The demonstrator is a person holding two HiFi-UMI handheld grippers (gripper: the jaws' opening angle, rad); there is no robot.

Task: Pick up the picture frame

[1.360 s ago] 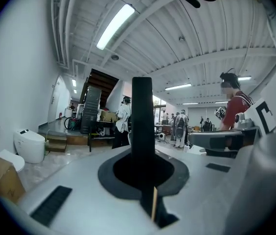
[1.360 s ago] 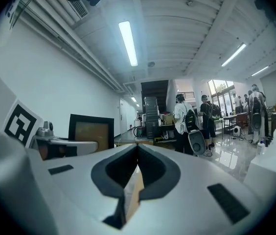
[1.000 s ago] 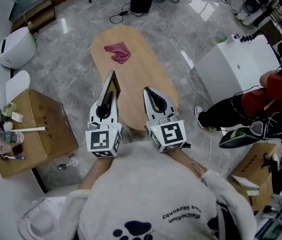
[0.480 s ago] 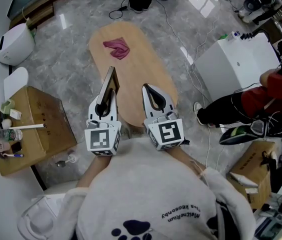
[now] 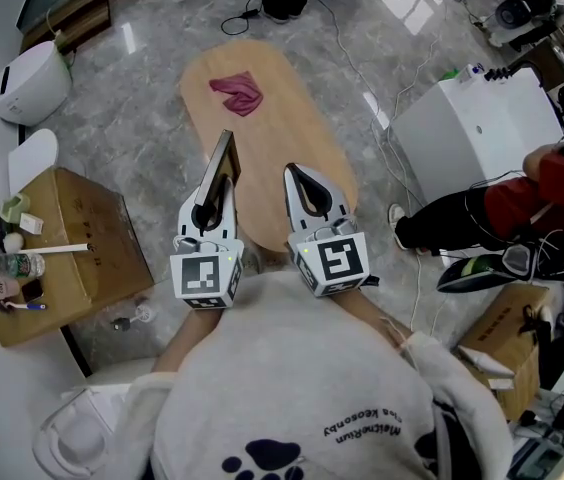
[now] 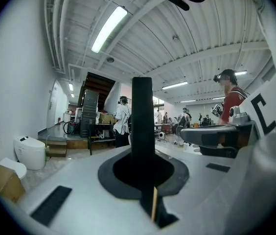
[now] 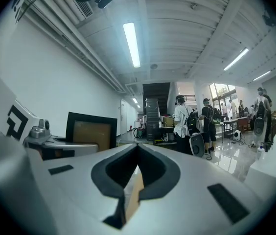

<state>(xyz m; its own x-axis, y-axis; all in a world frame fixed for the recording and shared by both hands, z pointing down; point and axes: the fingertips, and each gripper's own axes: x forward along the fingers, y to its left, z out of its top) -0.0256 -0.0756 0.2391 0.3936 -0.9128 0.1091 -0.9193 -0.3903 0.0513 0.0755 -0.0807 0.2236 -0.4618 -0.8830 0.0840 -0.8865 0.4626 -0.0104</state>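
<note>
Picture frame: black border, tan panel. Surface: light wood. Cloth: magenta. Left gripper and right gripper: white shells, black-and-white square-marker cubes. Floor: grey veined marble. Cardboard box: brown.

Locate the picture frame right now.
Head view, left of centre: the picture frame stands edge-up in the shut left tool, over the wooden table's left side.

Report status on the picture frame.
Left gripper shut on picture frame, held upright. Right gripper shut, empty. Pink cloth at table's far end, clear of it.
</note>
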